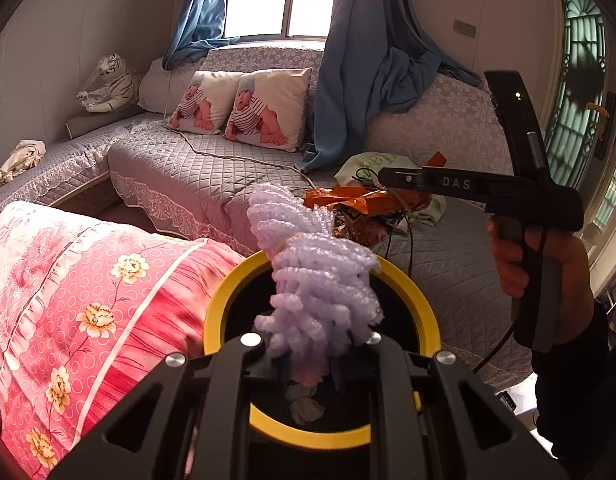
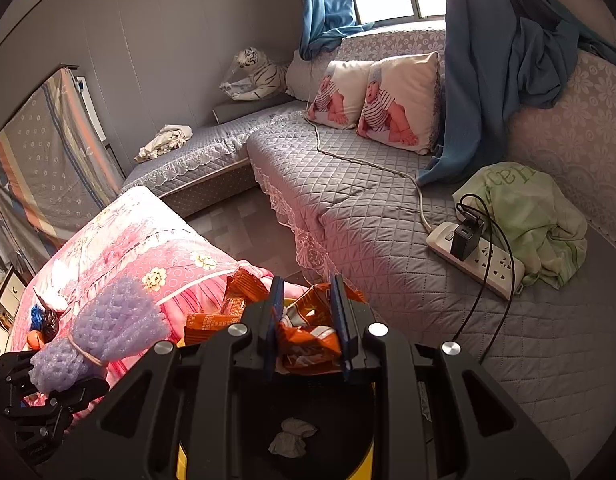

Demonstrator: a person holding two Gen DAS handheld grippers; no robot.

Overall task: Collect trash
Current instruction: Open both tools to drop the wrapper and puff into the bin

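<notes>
In my left wrist view, my left claw (image 1: 308, 364) is squeezed tight on a purple foam wrap (image 1: 312, 276). The wrap sticks up from the claw, right over the yellow bin (image 1: 228, 300). A crumpled tissue (image 1: 304, 400) lies down inside the bin. My right hand (image 1: 544, 264) is off to the side.

In my right wrist view, my right claw (image 2: 308, 328) is pinched on orange snack wrappers (image 2: 308, 336). They sit between the fingers (image 2: 276, 320), above the bin (image 2: 180, 464). The tissue (image 2: 292, 438) is below.
</notes>
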